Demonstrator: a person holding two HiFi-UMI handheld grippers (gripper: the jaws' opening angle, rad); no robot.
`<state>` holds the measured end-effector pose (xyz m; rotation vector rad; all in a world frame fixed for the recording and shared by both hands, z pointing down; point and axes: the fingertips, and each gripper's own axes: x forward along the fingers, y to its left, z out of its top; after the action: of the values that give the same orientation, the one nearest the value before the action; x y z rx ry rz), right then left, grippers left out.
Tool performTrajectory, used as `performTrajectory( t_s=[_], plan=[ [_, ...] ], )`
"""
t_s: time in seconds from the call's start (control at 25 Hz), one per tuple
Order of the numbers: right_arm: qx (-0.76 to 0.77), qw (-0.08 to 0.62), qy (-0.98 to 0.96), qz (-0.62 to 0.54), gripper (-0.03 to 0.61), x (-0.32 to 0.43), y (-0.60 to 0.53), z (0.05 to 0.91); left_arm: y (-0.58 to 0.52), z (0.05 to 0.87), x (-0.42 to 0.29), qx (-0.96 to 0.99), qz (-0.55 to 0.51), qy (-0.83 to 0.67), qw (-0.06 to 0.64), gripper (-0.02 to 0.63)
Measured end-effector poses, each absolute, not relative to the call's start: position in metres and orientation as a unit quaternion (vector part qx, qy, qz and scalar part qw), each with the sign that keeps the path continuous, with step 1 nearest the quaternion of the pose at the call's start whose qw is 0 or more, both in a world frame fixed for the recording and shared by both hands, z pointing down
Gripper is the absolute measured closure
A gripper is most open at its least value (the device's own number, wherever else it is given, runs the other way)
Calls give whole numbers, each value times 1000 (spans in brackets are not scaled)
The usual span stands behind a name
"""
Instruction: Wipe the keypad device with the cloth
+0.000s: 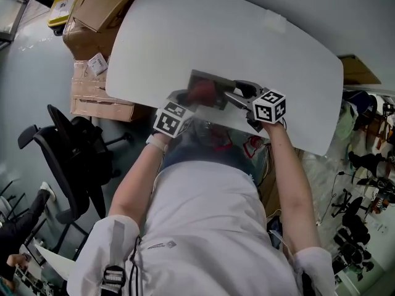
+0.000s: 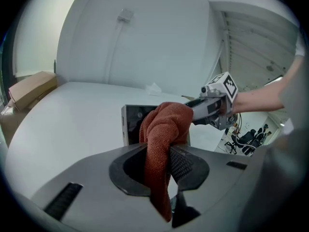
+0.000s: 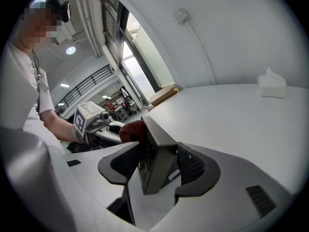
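The rust-red cloth [image 2: 164, 129] was a coarse, looped textile with a rough, matt nap. The flat grey keypad device [image 3: 161, 158] had a smooth, matt casing; whether it was painted metal or hard plastic could not be told. The left gripper [image 2: 161, 164] and the right gripper [image 3: 157, 168] had bodies of smooth, matt grey plastic. Their black gripping pads [image 3: 191, 164] carried a fine cross-hatched, rubber-like texture. The rounded white table [image 1: 216, 42] had a smooth top with a faint sheen. The brown cardboard boxes [image 1: 102, 8] were matt and fibrous. The white tissue pack [image 3: 273, 86] looked soft and papery.
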<state>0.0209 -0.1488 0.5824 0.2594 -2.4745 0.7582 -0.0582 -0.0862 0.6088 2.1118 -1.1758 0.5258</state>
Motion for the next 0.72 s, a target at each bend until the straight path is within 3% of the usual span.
performTrajectory(
  t_s=[0.72],
  plan=[
    [237,232,-896,294,364,36,-150,594,-75,640,-48,784,189,-448,385,529]
  ],
)
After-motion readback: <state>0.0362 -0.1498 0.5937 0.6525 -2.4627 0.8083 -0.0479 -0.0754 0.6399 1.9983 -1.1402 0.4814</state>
